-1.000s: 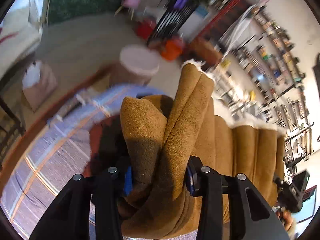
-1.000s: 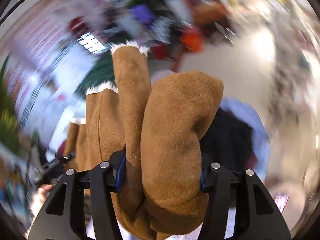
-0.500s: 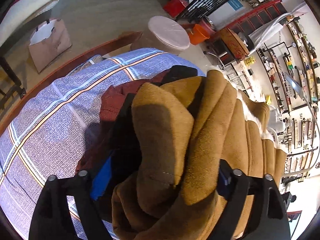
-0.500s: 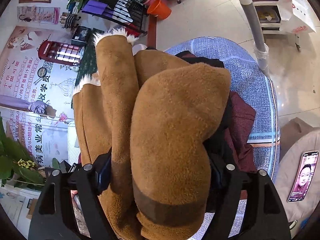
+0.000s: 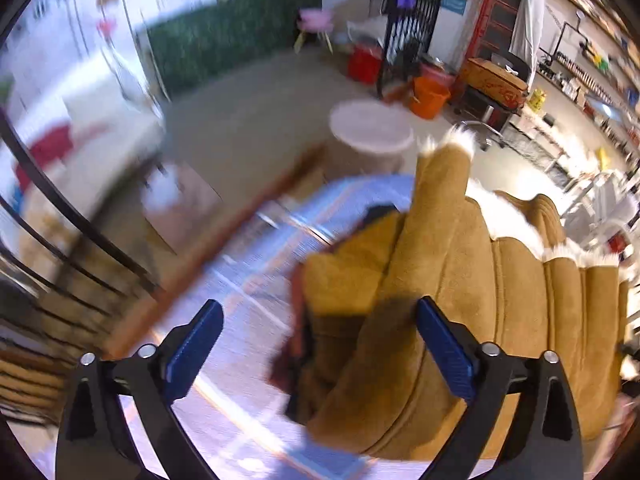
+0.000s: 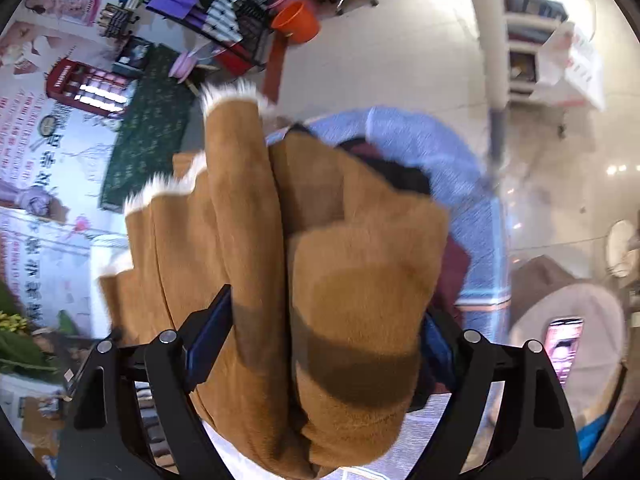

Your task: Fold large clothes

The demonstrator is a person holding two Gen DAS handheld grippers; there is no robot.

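A brown fleece coat point(image 5: 460, 280) with white fur trim lies in a folded heap on a blue checked cloth point(image 5: 248, 280). My left gripper point(image 5: 320, 352) is above the heap's left edge, its jaws opening wide. Its left pad hangs over the cloth and its right pad over the coat, neither pressing. In the right wrist view the coat point(image 6: 352, 264) bulges up between the fingers of my right gripper point(image 6: 324, 340). Those jaws are opening too. The left pad's face shows free; the right pad is partly hidden by fleece.
A dark red garment point(image 6: 454, 264) and a black one point(image 6: 400, 176) lie under the coat. Past the wooden edge point(image 5: 248, 216) stand a white round stool point(image 5: 370, 128), an orange bucket point(image 5: 430, 96) and a paper bag point(image 5: 180, 208). A phone point(image 6: 562, 348) rests on a beige seat.
Both grippers went from gripping the coat's folds to wide jaws. The left one has drawn back and swung left off the coat. The right one has sunk with the bundle still between its fingers.
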